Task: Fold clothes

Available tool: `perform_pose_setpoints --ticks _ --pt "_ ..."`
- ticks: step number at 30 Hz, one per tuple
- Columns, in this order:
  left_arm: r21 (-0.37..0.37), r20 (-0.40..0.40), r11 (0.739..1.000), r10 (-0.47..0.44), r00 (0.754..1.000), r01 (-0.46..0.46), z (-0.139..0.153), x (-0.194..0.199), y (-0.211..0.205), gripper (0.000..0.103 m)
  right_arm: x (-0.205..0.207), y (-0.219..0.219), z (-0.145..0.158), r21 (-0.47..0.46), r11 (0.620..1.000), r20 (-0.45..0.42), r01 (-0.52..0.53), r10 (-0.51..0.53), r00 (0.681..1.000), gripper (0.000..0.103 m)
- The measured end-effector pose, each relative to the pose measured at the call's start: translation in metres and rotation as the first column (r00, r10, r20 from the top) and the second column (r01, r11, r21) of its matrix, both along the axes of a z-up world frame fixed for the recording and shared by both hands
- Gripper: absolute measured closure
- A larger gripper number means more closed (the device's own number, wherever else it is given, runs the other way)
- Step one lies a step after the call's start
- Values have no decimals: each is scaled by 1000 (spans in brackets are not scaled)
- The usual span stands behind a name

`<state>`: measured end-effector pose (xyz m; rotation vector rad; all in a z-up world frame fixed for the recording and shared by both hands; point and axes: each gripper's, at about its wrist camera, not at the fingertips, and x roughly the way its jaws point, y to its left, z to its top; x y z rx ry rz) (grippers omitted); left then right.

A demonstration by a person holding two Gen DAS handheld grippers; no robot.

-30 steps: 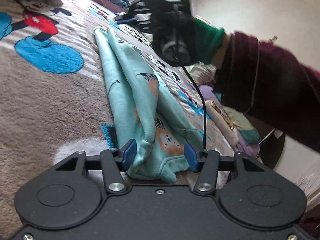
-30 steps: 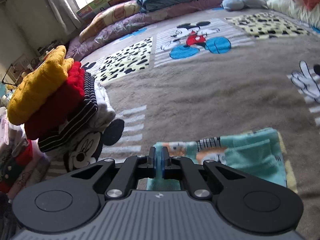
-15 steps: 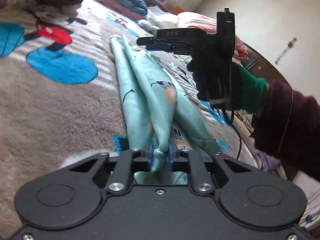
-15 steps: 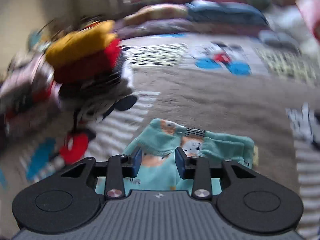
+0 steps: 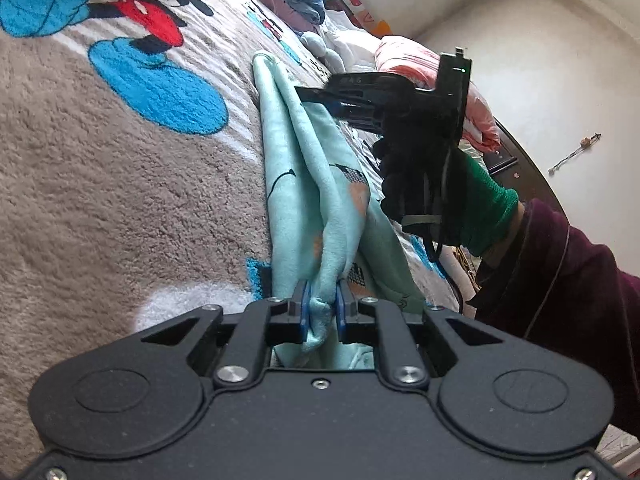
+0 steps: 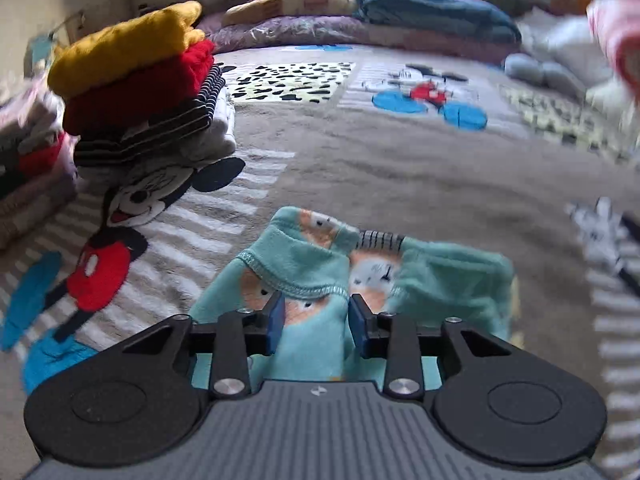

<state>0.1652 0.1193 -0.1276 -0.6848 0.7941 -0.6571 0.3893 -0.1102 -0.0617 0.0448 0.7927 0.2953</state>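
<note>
A mint-green garment with animal prints (image 5: 316,184) lies stretched in a long bunch on the Mickey Mouse blanket (image 5: 104,184). My left gripper (image 5: 320,312) is shut on its near end, cloth pinched between the blue pads. My right gripper (image 5: 320,98) shows in the left wrist view, held by a black-gloved hand over the garment's far part. In the right wrist view the right gripper (image 6: 316,318) is open, its pads on either side of a hemmed fold of the garment (image 6: 304,276).
A stack of folded clothes (image 6: 136,92), yellow and red on top, stands at the left in the right wrist view. Pillows and folded bedding (image 6: 400,20) line the far edge. A pink bundle (image 5: 432,76) lies beyond the garment.
My left gripper shut on the garment's near end and lifted it. My right gripper opened from shut and came down over the far part of the garment.
</note>
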Motion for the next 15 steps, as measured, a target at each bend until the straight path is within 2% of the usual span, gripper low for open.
perform_pose_setpoints --ticks 1,2,6,11,13,15 --pt "-1 0 1000 1 1000 -1 0 0 0 91 -3 -2 -1 37 999 -6 -3 4 1000 93" --pt "-5 -2 1000 1 1000 -1 -1 1 0 91 -5 -4 0 63 998 -1 2 -2 1000 95" --pt "-46 -31 999 8 1000 -9 -6 3 5 92 -13 -16 14 143 987 60 76 -86 994 95" --pt "-65 -43 998 9 999 -12 -7 3 7 92 1 -11 -6 12 996 -4 93 -93 996 94" --pt "-65 -38 998 5 999 -7 -6 3 7 92 1 -12 -9 27 995 -13 98 -98 995 91" --pt "-58 -24 998 6 1000 -7 -3 2 7 91 -7 -12 1 36 995 36 89 -90 995 84"
